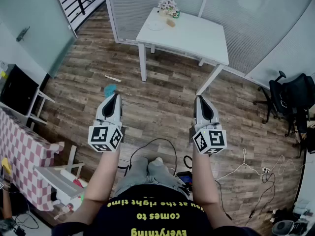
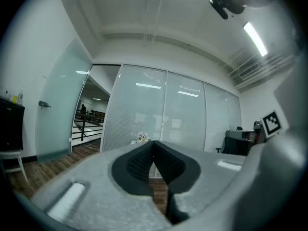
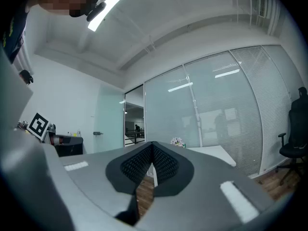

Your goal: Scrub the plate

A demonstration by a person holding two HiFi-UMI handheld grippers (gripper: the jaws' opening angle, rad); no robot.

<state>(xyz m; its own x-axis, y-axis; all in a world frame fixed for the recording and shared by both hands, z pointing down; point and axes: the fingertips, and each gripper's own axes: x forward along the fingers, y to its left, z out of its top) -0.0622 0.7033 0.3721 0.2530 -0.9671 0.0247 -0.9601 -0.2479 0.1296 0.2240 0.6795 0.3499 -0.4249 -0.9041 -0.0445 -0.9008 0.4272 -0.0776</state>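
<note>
A pale plate [image 1: 156, 25] lies on the far left part of a white table [image 1: 197, 36], well ahead of us across the room. Beside it on the table stand a small bunch of flowers [image 1: 168, 5] and a little tan object [image 1: 171, 22] too small to identify. The table sits against a frosted glass wall [image 1: 256, 14], on a dark wood floor [image 1: 162, 97]. Nothing touches the plate, and both grippers are well apart from the table. In the head view we hold the left gripper [image 1: 117, 96] and the right gripper [image 1: 199, 99] out in front of us, side by side, each pointing level towards the table. Two bare forearms [image 1: 98, 176] reach forward from the body, roughly parallel, and each one ends behind a cube with square black-and-white markers [image 1: 105, 137] at the back of its gripper. In the left gripper view the two dark ribbed pads meet at the tip with no gap, so the jaws are fully closed and hold nothing. The right gripper view shows the same: pads pressed together at the tip, nothing between them. A small teal item [image 1: 110, 88] lies on the floor just ahead of the left gripper's tip. A black office chair [image 1: 290, 100] stands far off to the right.
</note>
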